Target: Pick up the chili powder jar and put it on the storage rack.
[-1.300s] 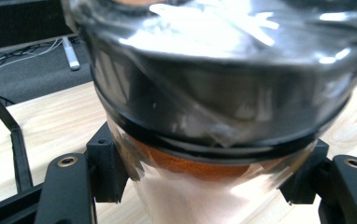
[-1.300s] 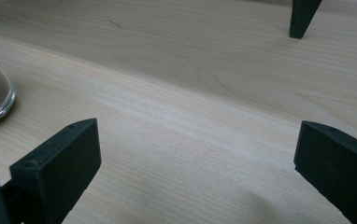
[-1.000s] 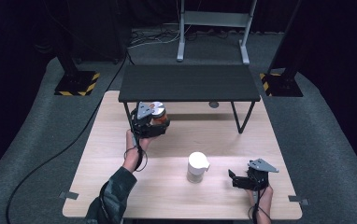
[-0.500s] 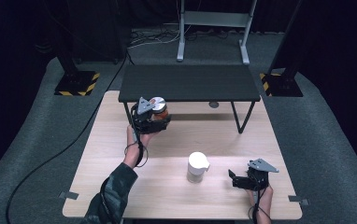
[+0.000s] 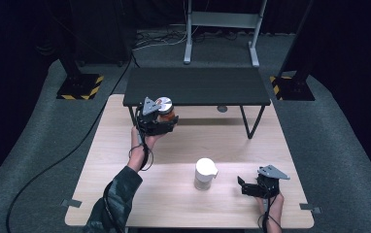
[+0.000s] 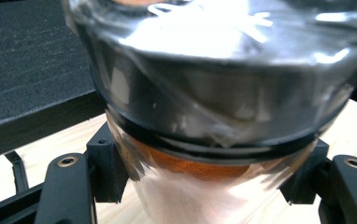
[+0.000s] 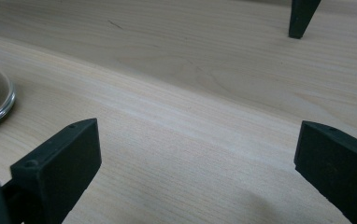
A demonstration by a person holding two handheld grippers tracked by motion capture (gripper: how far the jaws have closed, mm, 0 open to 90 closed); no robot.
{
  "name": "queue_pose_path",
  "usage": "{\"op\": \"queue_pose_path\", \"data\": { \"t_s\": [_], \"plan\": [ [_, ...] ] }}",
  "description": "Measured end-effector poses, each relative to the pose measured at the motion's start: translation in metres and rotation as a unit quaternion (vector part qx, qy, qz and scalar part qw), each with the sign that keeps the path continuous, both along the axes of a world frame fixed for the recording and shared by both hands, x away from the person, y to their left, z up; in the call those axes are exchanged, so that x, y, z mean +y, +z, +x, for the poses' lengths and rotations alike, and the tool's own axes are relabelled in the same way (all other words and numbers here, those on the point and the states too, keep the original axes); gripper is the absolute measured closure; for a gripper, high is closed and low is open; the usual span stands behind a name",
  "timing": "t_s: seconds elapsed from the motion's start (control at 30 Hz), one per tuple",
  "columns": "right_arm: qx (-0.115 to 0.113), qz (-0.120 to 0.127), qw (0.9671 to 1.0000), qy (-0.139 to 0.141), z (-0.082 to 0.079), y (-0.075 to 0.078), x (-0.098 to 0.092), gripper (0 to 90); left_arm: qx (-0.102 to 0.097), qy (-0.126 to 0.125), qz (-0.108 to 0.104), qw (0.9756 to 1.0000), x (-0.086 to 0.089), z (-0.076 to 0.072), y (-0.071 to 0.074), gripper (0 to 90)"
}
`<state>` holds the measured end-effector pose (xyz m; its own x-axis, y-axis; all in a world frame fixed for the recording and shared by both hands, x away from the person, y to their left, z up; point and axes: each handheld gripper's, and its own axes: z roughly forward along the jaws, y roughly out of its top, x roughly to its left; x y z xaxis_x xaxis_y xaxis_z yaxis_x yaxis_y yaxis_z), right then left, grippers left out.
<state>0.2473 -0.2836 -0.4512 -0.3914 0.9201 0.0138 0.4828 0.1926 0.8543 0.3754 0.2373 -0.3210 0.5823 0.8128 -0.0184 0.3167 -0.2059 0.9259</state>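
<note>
Progress entry. Jar [image 5: 165, 112] with silver lid and orange-brown contents: gripped by left claw [image 5: 161, 122], clamped around the glass just below the lid, lifted off the counter [image 5: 125, 160] near its far left part, just in front of the black shelf [image 5: 195, 85]. Pick-up judged done; placing not yet done, destination probably the shelf top, though not certain. Right claw [image 5: 245, 187]: released, jaws wide apart with nothing between, resting low near the counter's near right corner. White-capped jar [image 5: 205, 173] of sandy contents: standing at the near middle of the counter, untouched, likely next.
</note>
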Motion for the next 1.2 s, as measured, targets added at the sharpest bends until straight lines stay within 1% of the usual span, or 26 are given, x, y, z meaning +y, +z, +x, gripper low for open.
{"op": "queue_pose_path", "data": {
  "t_s": [0.17,0.33,0.5,0.7,0.83,1.03,1.2],
  "plan": [
    [0.0,0.0,1.0,0.0,0.0,0.0,0.0,0.0,0.0,-0.005,0.0,1.0,0.001,0.001,0.004,31.4],
    [0.0,0.001,1.0,0.0,0.0,0.0,0.0,0.0,0.0,-0.014,0.008,0.9999,-0.001,0.003,0.01,31.4],
    [0.0,0.001,1.0,-0.001,0.0,0.0,0.0,0.0,-0.001,-0.017,0.006,0.9998,-0.002,0.004,0.014,31.4],
    [-0.001,0.002,1.0,-0.001,0.0,0.0,0.0,0.0,-0.001,-0.024,0.011,0.9997,-0.004,0.006,0.02,31.4],
    [-0.001,0.002,1.0,-0.001,0.0,0.0,0.0,0.0,-0.001,-0.025,0.008,0.9996,-0.005,0.008,0.023,31.4],
    [-0.001,0.002,1.0,0.0,0.0,0.0,0.0,0.0,-0.002,-0.029,0.014,0.9995,-0.006,0.009,0.03,31.4],
    [-0.001,0.002,1.0,-0.001,-0.001,0.0,0.0,0.0,-0.002,-0.029,0.013,0.9995,-0.007,0.011,0.033,31.4]
  ]
}}
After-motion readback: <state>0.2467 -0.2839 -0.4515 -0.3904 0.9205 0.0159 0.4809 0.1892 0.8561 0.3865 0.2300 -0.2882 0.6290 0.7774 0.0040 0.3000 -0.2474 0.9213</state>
